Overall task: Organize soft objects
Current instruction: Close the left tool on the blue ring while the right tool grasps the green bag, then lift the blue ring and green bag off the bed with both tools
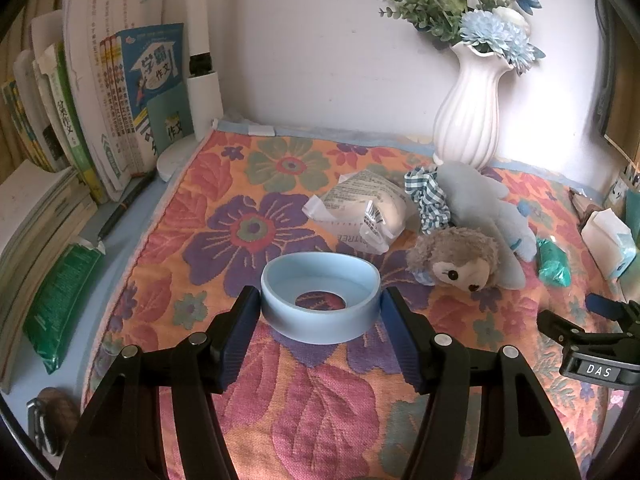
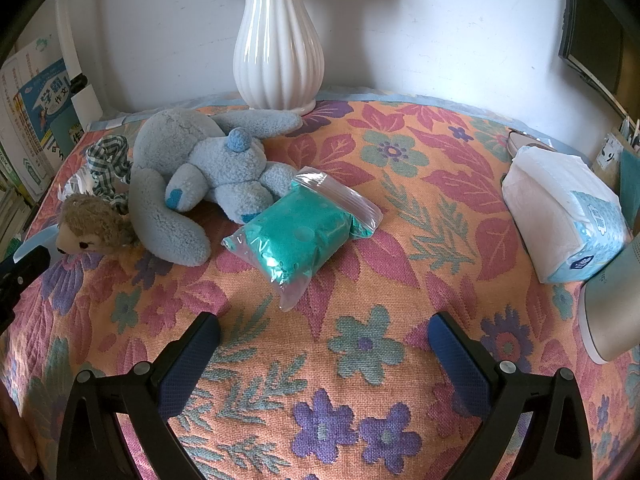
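A light blue ring-shaped holder (image 1: 320,322) stands on the flowered cloth (image 1: 240,184), and my left gripper (image 1: 320,300) is shut on it, one pad against each side. Just beyond lie a white plastic packet (image 1: 360,208), a blue checked cloth (image 1: 426,200), a pale blue plush rabbit (image 2: 208,176) and a small brown-haired plush (image 2: 92,220). A teal soft item in a clear zip bag (image 2: 300,232) lies beside the rabbit. My right gripper (image 2: 324,328) hovers open in front of that bag with nothing between its fingers.
A white ribbed vase (image 1: 468,120) with blue flowers stands at the back by the wall. Books (image 1: 80,120) and a green packet (image 1: 60,304) line the left side. A tissue pack (image 2: 560,216) and a grey cylinder (image 2: 612,300) sit on the right.
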